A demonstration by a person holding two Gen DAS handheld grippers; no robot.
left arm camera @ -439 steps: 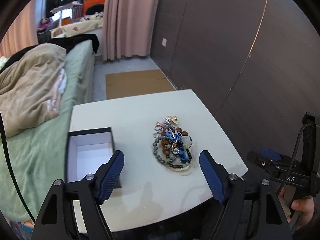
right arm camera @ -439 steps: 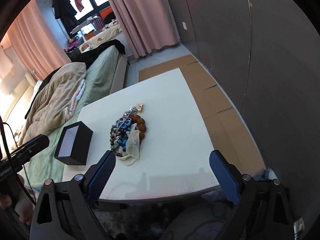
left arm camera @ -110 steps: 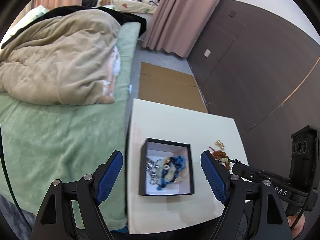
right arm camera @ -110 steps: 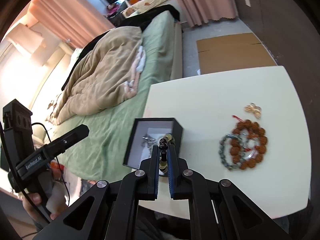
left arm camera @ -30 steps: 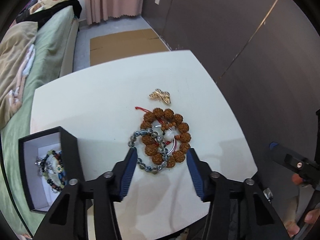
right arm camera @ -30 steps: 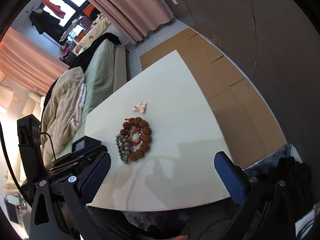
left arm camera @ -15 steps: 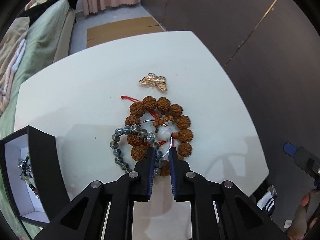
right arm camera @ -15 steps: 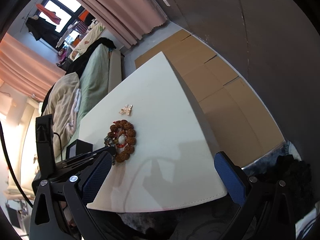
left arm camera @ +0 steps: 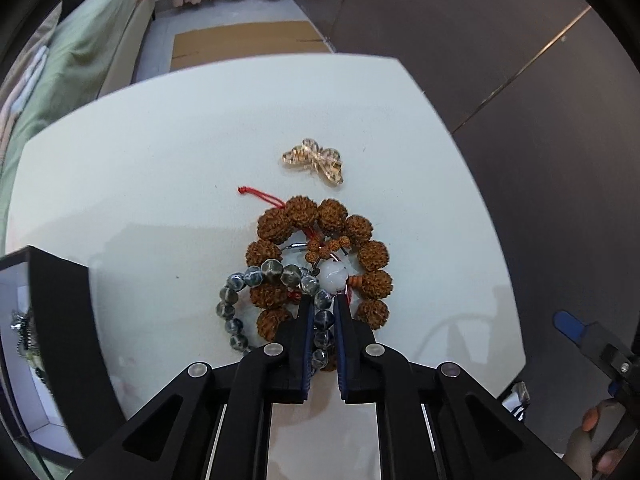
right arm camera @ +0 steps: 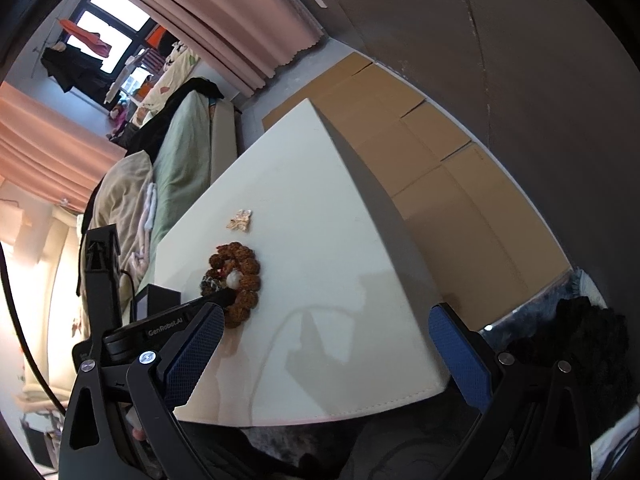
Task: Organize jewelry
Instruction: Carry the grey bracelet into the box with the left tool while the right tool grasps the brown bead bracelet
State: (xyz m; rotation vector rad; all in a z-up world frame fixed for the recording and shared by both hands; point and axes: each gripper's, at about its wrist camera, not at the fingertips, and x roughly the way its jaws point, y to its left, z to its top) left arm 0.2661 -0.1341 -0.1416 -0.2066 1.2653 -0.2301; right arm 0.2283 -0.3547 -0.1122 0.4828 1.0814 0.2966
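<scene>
Sitting broad across the middle of the left wrist view, white table (left arm camera: 160,184), with its rounded edges close at right and bottom and dark wall beyond; plenty of bare top toward the upper left for lifting clear. Standing at the far left edge, black box (left arm camera: 60,320), open, with some pieces already inside, likely the goal for the rest. Lying at centre, brown bead bracelet (left arm camera: 320,216) ringed round a white stone, overlapped at lower left by grey bead bracelet (left arm camera: 256,276). Pinching a strand of those grey beads, left gripper (left arm camera: 323,320), jaws just drawn in narrow upon it, presumably to carry it boxward. Resting alone above, gold butterfly brooch (left arm camera: 316,160). Hanging wide and empty at bottom of its own view, right gripper (right arm camera: 324,344).
</scene>
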